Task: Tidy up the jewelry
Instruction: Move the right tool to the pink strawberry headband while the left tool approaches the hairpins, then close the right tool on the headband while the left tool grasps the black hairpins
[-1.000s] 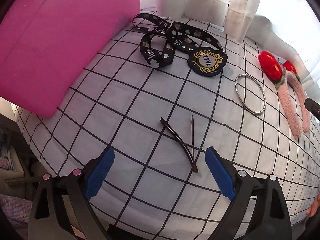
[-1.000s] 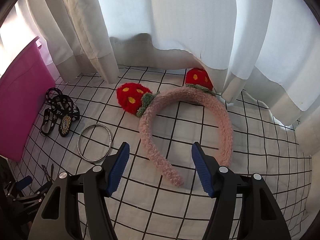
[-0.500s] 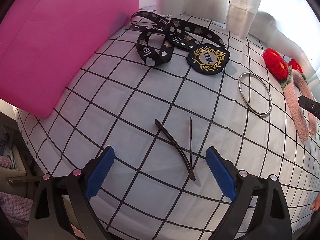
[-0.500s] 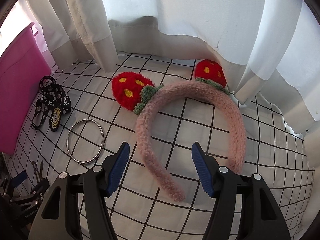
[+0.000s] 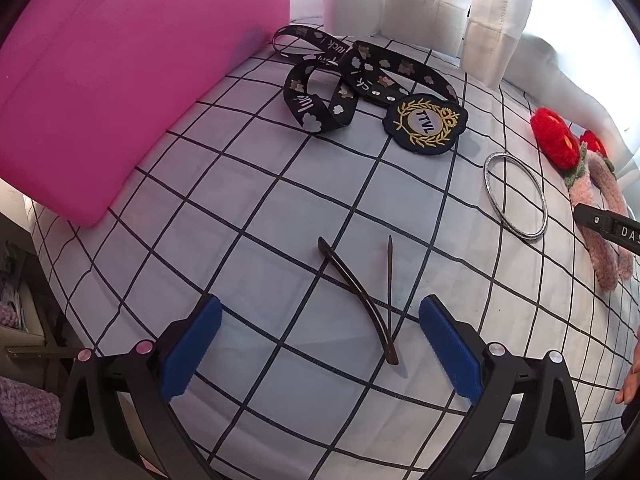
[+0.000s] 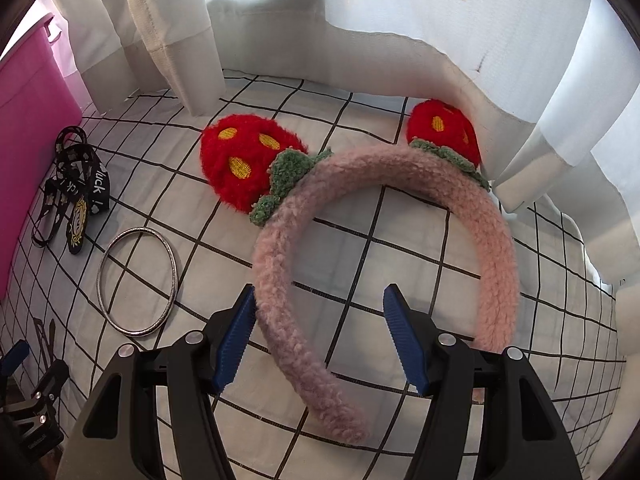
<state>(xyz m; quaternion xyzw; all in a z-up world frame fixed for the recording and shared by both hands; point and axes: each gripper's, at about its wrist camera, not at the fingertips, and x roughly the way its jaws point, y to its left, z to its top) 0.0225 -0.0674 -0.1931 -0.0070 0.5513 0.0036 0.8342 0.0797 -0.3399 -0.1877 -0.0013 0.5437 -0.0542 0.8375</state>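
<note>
Right wrist: pink headband's [image 6: 496, 248] left arm between parted jaws.

A surface covered in a white cloth with a black grid [image 5: 224, 216]. Lying on it: a thin black headband [image 5: 354, 286], a black printed lanyard with a badge [image 5: 425, 123], a silver bangle [image 5: 515, 197], a fuzzy pink strawberry headband [image 6: 496, 248] and a pink box [image 5: 100, 80].

Lying on the checked cloth are one fuzzy headband [image 6: 384, 216], one metal bangle [image 5: 515, 198], one black lanyard [image 5: 348, 84] and one thin dark headband [image 5: 360, 300].
</note>
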